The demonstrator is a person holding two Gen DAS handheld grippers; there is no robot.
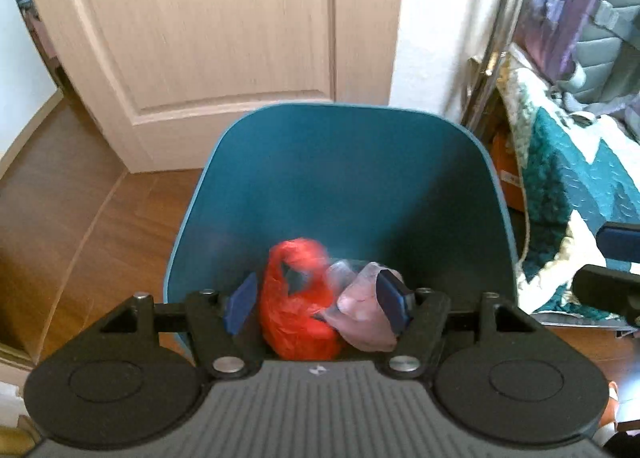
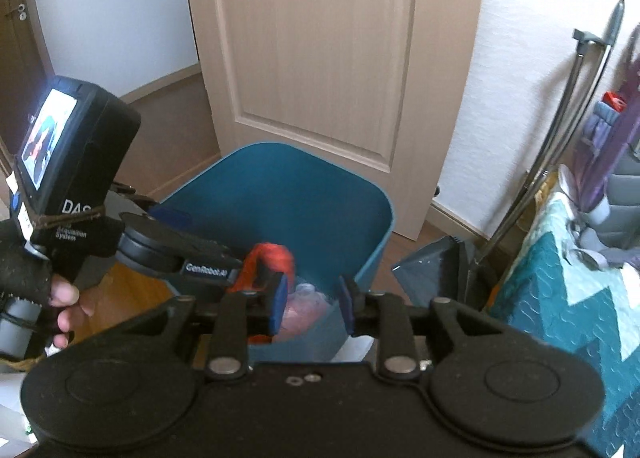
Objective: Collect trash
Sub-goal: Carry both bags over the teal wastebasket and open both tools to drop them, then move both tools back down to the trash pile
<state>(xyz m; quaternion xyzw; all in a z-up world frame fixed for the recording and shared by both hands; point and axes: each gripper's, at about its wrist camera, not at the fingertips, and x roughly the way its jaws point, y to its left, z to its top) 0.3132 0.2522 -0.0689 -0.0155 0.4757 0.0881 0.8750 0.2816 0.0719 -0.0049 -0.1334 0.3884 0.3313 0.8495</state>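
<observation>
The red bag (image 1: 298,298) of trash sits between the spread pads of my left claw (image 1: 318,304), over the teal bin (image 1: 340,186), its left side clear of the left pad. A pale pink bag (image 1: 360,310) lies against its right, touching the right pad. My right claw (image 2: 312,308) hangs part-open above the bin's near rim, gripping nothing. A quilted bed (image 2: 560,278) stands right.
</observation>
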